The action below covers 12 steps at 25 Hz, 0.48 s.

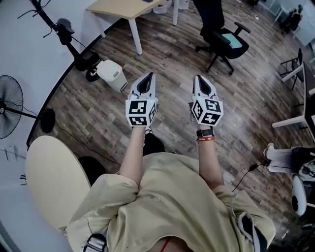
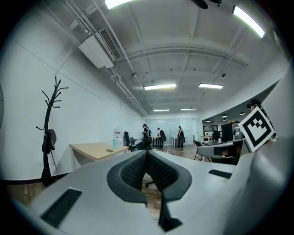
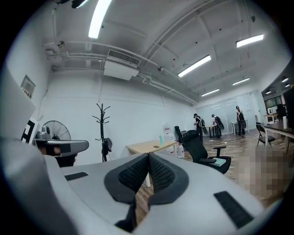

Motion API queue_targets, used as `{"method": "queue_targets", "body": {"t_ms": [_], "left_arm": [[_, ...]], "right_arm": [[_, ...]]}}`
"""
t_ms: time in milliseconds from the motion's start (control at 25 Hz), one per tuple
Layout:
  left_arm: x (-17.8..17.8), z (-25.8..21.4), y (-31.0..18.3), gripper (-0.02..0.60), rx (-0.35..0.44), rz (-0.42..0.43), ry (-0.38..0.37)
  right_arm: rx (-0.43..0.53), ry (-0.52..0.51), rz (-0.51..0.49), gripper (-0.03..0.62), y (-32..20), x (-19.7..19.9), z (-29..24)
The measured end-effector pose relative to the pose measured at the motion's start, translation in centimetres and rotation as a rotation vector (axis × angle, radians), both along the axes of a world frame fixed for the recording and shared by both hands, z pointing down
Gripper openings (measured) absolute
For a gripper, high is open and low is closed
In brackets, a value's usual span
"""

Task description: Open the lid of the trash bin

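Note:
A small white trash bin (image 1: 112,75) with its lid down stands on the wooden floor by the curved white wall, ahead and left of me. My left gripper (image 1: 149,77) is held in the air to the right of the bin, jaws shut on nothing. My right gripper (image 1: 199,80) hangs further right at the same height, shut and empty too. Neither gripper view shows the bin. In the left gripper view the left gripper (image 2: 147,153) has its dark pads pressed together, and the right gripper (image 3: 149,157) looks the same in the right gripper view.
A coat stand (image 1: 64,32) rises just behind the bin. A wooden desk (image 1: 123,9) and a black office chair (image 1: 224,43) stand further ahead. A floor fan (image 1: 9,106) is at the left, a round cream table (image 1: 54,179) beside my left leg. Several people (image 2: 161,135) stand far off.

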State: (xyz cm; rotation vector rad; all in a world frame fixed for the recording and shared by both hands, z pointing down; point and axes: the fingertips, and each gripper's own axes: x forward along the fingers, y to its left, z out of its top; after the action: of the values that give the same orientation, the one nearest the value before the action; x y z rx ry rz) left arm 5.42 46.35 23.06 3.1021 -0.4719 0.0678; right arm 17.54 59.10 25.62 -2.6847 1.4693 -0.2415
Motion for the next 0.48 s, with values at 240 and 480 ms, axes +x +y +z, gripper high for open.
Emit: {"method": "queue_targets", "body": {"t_ms": [240, 480], "left_arm": [[2.5, -0.8, -8.0, 0.025, -0.014, -0.018, 0.008], [4.7, -1.5, -16.7, 0.025, -0.013, -0.040, 0.020]], "right_arm": [[0.015, -0.010, -0.047, 0.017, -8.8, 2.4, -1.3], [0.022, -0.002, -0.081, 0.017, -18.1, 4.3, -1.8]]}}
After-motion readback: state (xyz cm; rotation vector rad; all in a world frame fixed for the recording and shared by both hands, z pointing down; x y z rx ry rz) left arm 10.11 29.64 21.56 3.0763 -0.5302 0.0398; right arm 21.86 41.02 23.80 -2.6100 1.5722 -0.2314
